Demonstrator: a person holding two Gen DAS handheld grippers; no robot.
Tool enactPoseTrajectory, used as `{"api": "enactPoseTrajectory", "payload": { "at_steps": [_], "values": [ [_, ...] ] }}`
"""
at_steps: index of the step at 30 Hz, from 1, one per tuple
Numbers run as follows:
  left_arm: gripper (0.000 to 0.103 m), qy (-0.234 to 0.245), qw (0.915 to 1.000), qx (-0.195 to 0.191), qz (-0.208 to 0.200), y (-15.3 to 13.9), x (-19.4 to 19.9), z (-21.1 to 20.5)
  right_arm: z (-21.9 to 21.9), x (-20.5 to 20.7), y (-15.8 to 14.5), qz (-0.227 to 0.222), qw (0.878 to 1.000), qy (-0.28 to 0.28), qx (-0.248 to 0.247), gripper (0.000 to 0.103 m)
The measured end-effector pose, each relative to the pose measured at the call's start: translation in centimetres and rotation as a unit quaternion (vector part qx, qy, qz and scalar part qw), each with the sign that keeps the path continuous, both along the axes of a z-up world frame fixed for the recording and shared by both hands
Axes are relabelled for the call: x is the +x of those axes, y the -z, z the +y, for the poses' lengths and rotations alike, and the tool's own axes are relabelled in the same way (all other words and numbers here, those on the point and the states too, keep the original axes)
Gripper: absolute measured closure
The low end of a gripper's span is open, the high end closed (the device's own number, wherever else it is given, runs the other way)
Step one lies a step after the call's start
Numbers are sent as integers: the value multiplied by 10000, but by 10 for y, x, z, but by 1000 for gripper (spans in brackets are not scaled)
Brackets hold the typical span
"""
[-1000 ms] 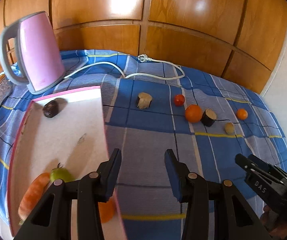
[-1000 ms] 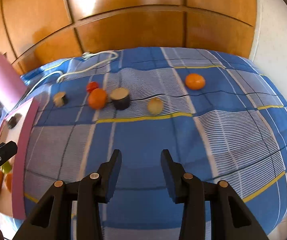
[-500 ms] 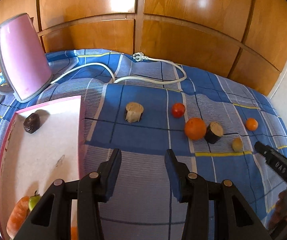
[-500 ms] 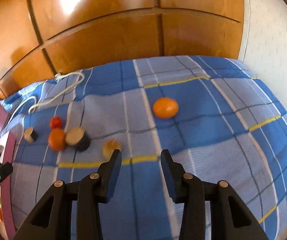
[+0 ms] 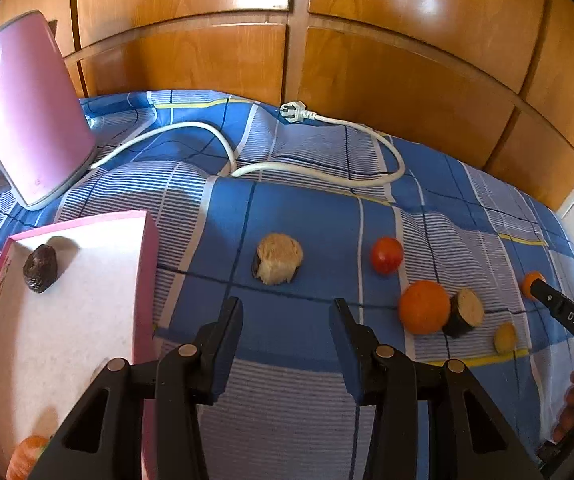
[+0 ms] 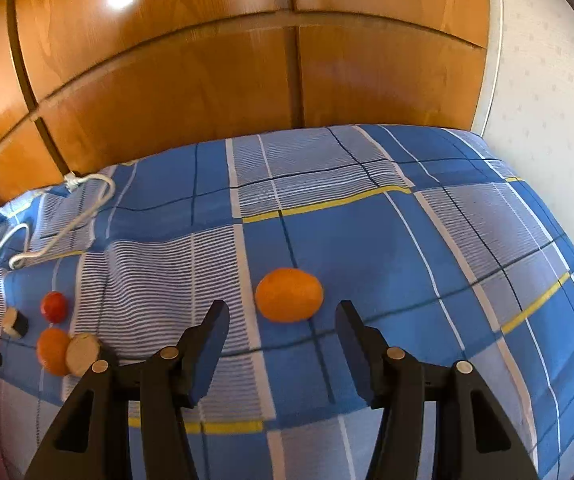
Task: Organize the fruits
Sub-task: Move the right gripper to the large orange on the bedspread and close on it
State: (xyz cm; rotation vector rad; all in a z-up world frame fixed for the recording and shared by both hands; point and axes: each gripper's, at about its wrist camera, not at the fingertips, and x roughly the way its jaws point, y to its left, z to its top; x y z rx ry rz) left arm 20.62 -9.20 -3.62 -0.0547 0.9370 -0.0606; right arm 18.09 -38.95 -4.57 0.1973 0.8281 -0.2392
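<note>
My left gripper point(image 5: 286, 312) is open and empty, just short of a beige cut piece point(image 5: 278, 258) on the blue checked cloth. To its right lie a small red tomato point(image 5: 386, 255), an orange point(image 5: 424, 306), a dark-skinned cut piece point(image 5: 464, 312), a small yellowish piece point(image 5: 505, 338) and a small orange point(image 5: 530, 282). The pink-rimmed white tray point(image 5: 145, 264) at left holds a dark fruit point(image 5: 39, 267) and an orange item point(image 5: 27, 456). My right gripper point(image 6: 282, 320) is open and empty, with a mandarin point(image 6: 289, 294) just beyond its fingertips.
A pink kettle point(image 5: 27, 112) stands at the back left, its white cord and plug point(image 5: 319, 152) lying across the cloth. Wooden panels point(image 5: 367, 60) close off the back. A white wall point(image 6: 547, 80) is at right. The other gripper's finger point(image 5: 567, 316) reaches in from the right.
Both grippers have moved forward and lower over the cloth. The left has neared the beige piece. The right has swung right and closed in on the mandarin. Both jaws stay open.
</note>
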Motion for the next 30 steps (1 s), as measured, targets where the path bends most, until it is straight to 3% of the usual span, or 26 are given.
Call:
{"api": "enactPoseTrajectory", "payload": {
  "at_steps": [12, 16, 25, 27, 28, 30],
  "values": [
    [53, -104, 9998, -170, 78, 14, 24, 8, -9, 25, 23, 202, 9994, 46, -269, 47],
    [53, -128, 9998, -129, 90, 18, 32, 11, -11, 28, 22, 138, 9995, -3, -274, 62],
    [51, -169, 9998, 4, 106, 26, 50, 13, -8, 30, 21, 124, 9994, -78, -301, 62],
    [55, -161, 9997, -17, 183, 30, 53, 14, -9, 31, 21, 121, 9995, -77, -282, 62],
    [66, -131, 9998, -34, 129, 29, 53, 14, -9, 31, 22, 121, 9995, -77, -281, 62],
    [69, -44, 9999, 35, 108, 27, 51, 10, -9, 31, 22, 117, 9995, -78, -270, 62]
  ]
}}
